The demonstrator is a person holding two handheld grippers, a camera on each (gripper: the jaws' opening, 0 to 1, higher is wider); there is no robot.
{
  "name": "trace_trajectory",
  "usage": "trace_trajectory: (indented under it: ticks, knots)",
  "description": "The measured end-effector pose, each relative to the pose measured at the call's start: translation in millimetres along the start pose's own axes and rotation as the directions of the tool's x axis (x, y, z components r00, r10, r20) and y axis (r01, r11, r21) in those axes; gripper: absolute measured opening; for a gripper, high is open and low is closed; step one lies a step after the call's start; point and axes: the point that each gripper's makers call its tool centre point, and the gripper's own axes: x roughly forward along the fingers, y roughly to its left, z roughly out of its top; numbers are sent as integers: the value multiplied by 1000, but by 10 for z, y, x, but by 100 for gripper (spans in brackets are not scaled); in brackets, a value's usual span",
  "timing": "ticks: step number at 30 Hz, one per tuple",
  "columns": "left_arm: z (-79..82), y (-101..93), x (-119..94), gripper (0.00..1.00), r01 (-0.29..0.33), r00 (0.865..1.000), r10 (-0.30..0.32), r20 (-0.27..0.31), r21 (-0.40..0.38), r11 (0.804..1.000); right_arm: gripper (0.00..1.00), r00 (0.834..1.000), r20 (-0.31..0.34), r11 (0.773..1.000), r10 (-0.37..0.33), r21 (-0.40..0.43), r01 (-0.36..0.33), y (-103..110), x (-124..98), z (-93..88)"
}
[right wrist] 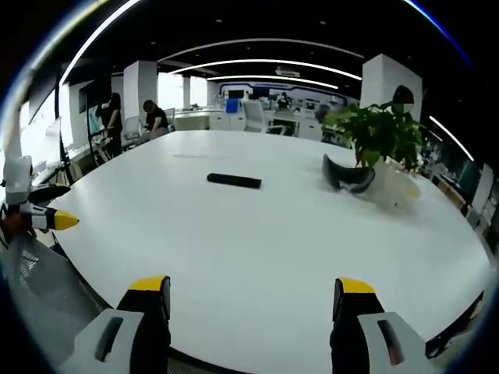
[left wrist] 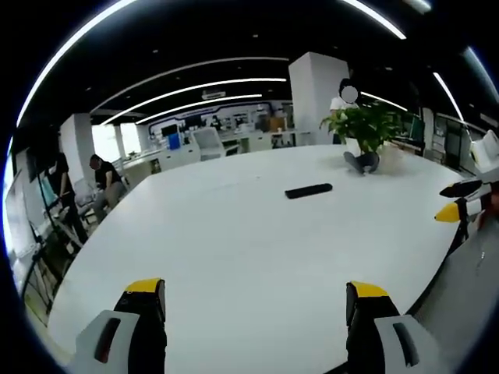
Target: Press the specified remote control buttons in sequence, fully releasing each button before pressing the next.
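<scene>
A black remote control [left wrist: 308,190] lies flat on the big white table [left wrist: 234,249], well ahead of my left gripper [left wrist: 256,290], whose yellow-tipped jaws stand wide apart and hold nothing. The right gripper view has the same remote [right wrist: 234,181] ahead and left of centre on the table [right wrist: 273,257]. My right gripper [right wrist: 254,285] is open too and far short of the remote. My right gripper [left wrist: 460,201] comes into the left gripper view at the right table edge. My left gripper [right wrist: 43,209] appears at the left edge of the right gripper view.
A potted green plant [left wrist: 366,128] stands at the table's far side with a dark curved object [right wrist: 347,176] at its base. Two people [left wrist: 100,181] are by desks beyond the table's left side, and another person [left wrist: 343,100] is behind the plant. Office chairs and desks fill the background.
</scene>
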Motion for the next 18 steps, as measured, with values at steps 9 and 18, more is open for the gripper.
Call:
trace_trajectory:
  ticks: [9,18]
  knots:
    - [-7,-8,5,100,3,1000,-3,-4,7,1000,85,1000,0,1000,-3,2,3,-5,-2,2]
    - [-3,-6,6,100,4,1000,-4,-4,7,1000,85,1000,0,1000,-2,3,2,-4,2,5]
